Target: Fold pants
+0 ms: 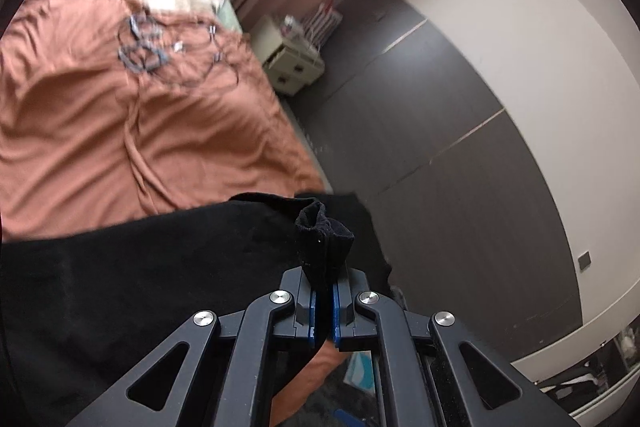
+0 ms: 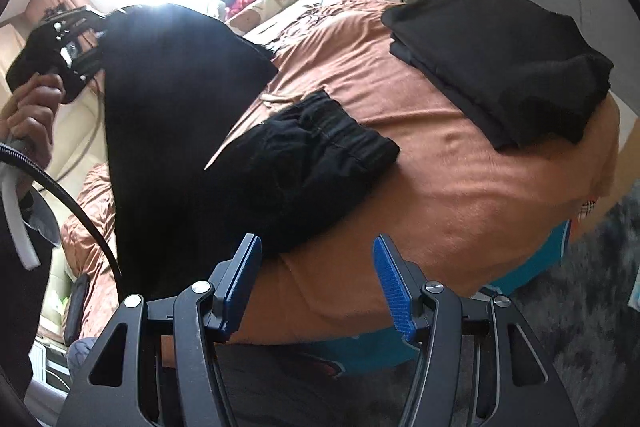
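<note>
Midway, by the look of it: left tongs (image 1: pixel 323 291) clamped on a cuff of the black fabric pants (image 2: pixel 180 131), lifted off the rust-orange bed cover (image 2: pixel 420 195), waistband resting there. Right tongs (image 2: pixel 316 287) open, empty. Folded black stack (image 2: pixel 504 67) nearby (contents unclear). Lower legs hidden.

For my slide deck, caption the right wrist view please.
Open right gripper over the bed; left gripper lifts black pants, folded stack behind.

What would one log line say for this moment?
left gripper: shut on black pants, lifted | right gripper: open, empty | folded pile: on bed
</note>
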